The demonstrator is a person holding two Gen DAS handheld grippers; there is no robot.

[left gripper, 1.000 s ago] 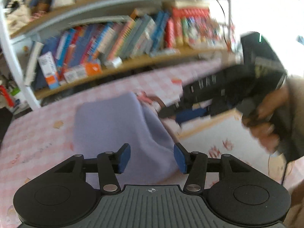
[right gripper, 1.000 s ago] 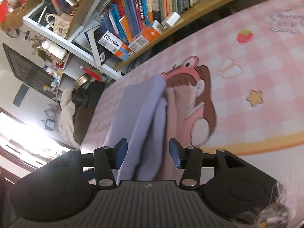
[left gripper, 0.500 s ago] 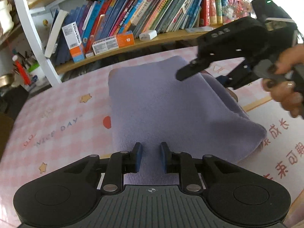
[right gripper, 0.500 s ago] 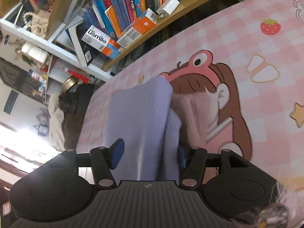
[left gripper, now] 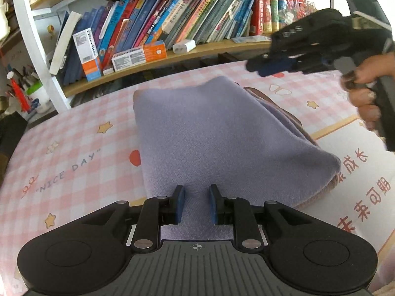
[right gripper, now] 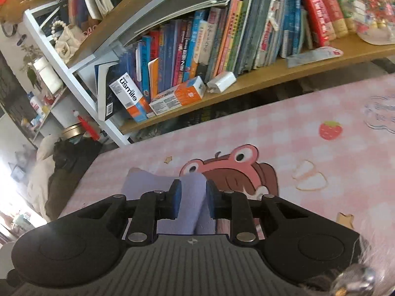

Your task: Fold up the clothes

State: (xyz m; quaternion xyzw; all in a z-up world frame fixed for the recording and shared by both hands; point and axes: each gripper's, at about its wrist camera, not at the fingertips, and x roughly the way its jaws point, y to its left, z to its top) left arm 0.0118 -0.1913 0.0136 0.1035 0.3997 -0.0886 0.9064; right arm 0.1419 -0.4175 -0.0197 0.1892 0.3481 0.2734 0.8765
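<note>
The sweater (left gripper: 217,135), a lilac knit already folded into a thick pad, lies on the pink checked table cover (left gripper: 74,153) right in front of both tools, with a pinkish layer showing along its right-hand edge in the left wrist view. Nearest, the left gripper (left gripper: 196,203) sits over the near hem with its jaws narrowed; the cloth runs between and under the blue pads (left gripper: 179,204), but a sliver of fabric shows on each side, so I cannot tell whether they actually pinch it. In the right wrist view the right gripper (right gripper: 190,202) has just been closing, and a bunched ridge of the same lilac knit fills the gap between its pads (right gripper: 176,201), so it looks clenched on a fold of the sweater. From the left wrist view that tool appears up at the right, above the far corner, held by a hand (left gripper: 365,93). The knit looks soft, light and limp, likely to sag and stretch where it is lifted and to slide over its own layers, so taking hold at a hem or corner through all layers seems safer than grabbing the middle. Beyond the sweater the cover carries a printed cartoon frog hat girl (right gripper: 229,170), and behind the table stands a bookshelf (left gripper: 172,56) crowded with books (left gripper: 187,17) and small boxes.
</note>
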